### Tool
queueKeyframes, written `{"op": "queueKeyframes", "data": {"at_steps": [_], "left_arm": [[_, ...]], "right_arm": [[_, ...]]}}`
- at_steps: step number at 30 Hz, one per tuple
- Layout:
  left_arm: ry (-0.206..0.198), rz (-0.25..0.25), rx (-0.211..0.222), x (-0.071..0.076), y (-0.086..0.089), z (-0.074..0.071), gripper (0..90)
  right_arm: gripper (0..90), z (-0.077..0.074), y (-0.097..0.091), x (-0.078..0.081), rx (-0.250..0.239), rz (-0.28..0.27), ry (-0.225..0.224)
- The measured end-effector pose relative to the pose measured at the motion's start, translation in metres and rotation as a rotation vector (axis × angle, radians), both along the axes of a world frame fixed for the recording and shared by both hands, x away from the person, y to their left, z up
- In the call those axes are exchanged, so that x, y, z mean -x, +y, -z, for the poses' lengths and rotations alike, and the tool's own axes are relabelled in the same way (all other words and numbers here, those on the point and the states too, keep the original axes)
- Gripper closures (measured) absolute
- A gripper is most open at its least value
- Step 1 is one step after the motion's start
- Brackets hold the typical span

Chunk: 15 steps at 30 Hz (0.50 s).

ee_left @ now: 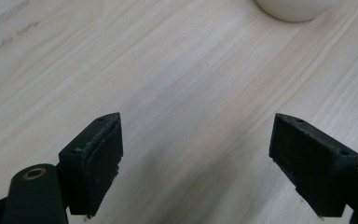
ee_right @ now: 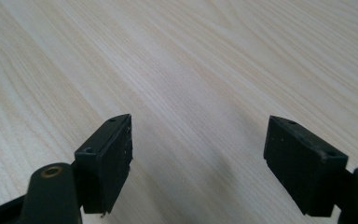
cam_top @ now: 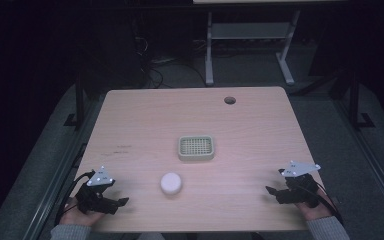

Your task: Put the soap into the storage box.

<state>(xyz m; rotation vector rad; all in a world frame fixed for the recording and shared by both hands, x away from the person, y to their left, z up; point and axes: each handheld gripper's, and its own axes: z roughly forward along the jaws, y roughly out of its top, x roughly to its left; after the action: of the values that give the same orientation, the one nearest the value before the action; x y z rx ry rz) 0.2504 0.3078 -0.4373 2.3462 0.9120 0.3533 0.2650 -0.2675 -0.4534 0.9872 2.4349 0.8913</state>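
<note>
Dark room beyond, with grey floor, cables and the white legs of another desk at the back. Nearer, pale wooden table (cam_top: pixel 145 120), rectangular, with a round cable hole (cam_top: pixel 229 100) near the far right corner and otherwise mostly bare. Close to the middle, shallow pale-green rectangular tray with a gridded insert (cam_top: pixel 196 148), empty as far as can be told. Just in front of it and a little to the left, apart from it, small round white puck-shaped object (cam_top: pixel 171 183), lying flat on the wood, untouched; possibly soap, material not clear. At the near left corner, left gripper (cam_top: pixel 124 201), black, jaws spread wide with nothing between them, pointing toward the round white object, whose lower rim peeks in at the top of the left gripper view (ee_left: pixel 294 10). At the near right edge, right gripper (cam_top: pixel 269 190), likewise spread and empty, well apart from both things, with bare wood grain ahead. Judged from this: nothing started yet; reaching, grasping and probably setting the white object in the tray all left to do.
</note>
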Motion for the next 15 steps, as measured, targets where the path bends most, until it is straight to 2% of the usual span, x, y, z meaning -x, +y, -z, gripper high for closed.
{"op": "queueKeyframes", "data": {"at_steps": [3,15], "left_arm": [[-0.012,0.013,-0.007,0.0006,-0.0044,-0.001,17.4],[-0.001,0.037,0.007,0.0034,-0.0082,0.0007,17.3]], "right_arm": [[23.1,-0.0011,0.0002,0.0018,0.0,-0.007,-0.01],[23.1,-0.0041,0.0028,0.004,0.0,-0.009,-0.025]]}}
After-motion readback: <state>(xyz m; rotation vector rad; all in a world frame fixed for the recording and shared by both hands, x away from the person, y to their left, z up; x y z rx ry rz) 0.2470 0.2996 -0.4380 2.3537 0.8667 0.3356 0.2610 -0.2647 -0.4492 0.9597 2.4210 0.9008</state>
